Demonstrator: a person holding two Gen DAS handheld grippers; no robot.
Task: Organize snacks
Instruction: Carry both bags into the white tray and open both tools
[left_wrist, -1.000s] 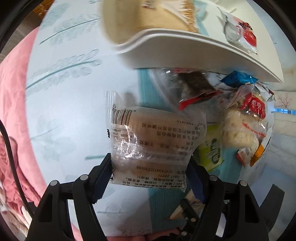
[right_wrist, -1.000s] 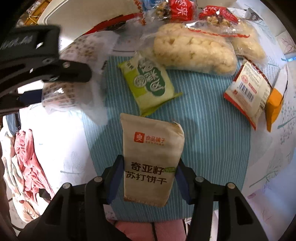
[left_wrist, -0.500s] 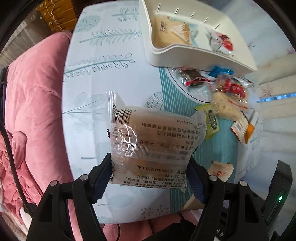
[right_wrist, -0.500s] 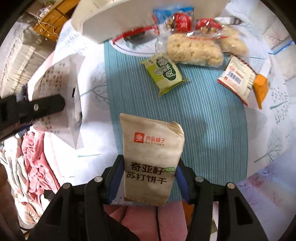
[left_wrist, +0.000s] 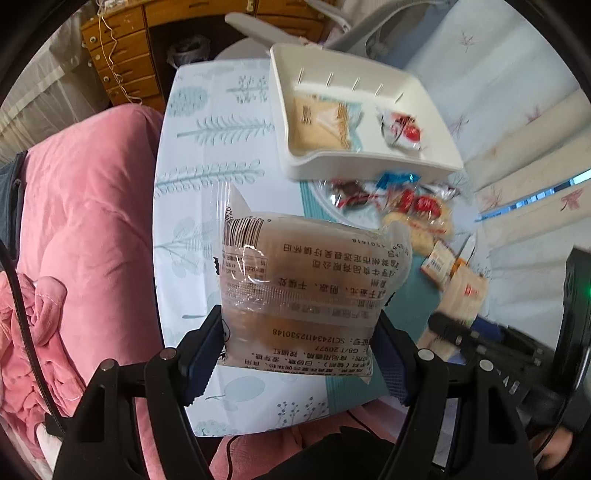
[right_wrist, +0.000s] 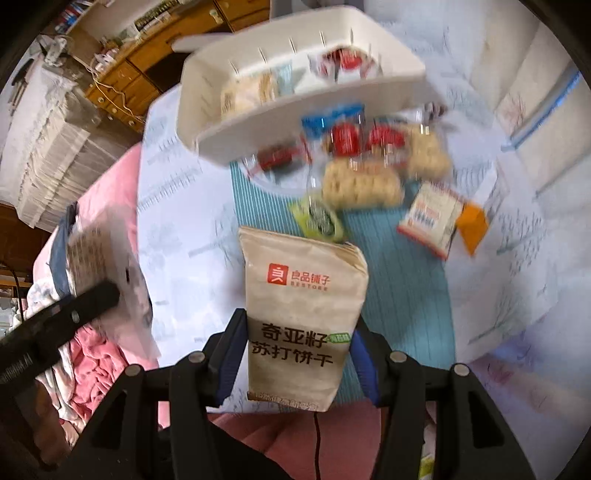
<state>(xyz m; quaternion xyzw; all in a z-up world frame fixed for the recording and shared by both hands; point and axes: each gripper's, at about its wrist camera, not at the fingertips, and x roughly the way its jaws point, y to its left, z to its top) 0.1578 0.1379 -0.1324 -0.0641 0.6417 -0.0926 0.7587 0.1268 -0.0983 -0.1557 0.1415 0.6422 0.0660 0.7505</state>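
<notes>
My left gripper (left_wrist: 301, 354) is shut on a clear-wrapped bread packet (left_wrist: 310, 291), held well above the table. My right gripper (right_wrist: 295, 354) is shut on a beige cracker packet (right_wrist: 303, 317), also lifted. Beyond both stands a white tray (left_wrist: 436, 122) (right_wrist: 207, 96) with a beige packet (left_wrist: 321, 125) and a red-and-white sweet (left_wrist: 400, 129) inside. A heap of loose snacks (right_wrist: 362, 162) lies on the blue striped mat (right_wrist: 402, 288) in front of the tray. In the right wrist view the left gripper and its packet (right_wrist: 99, 258) show blurred at the left.
The table wears a pale leaf-print cloth (left_wrist: 207, 155). A pink quilt (left_wrist: 81, 221) lies along its left side. A wooden drawer unit (left_wrist: 122, 55) and a grey chair stand behind the table. A green packet (right_wrist: 319, 219), a red-edged packet (right_wrist: 428, 218) and an orange one (right_wrist: 472, 227) lie on the mat.
Both grippers have risen with their packets still clamped; the table, tray and snack heap look smaller and farther away, and the tray's inside has come into view.
</notes>
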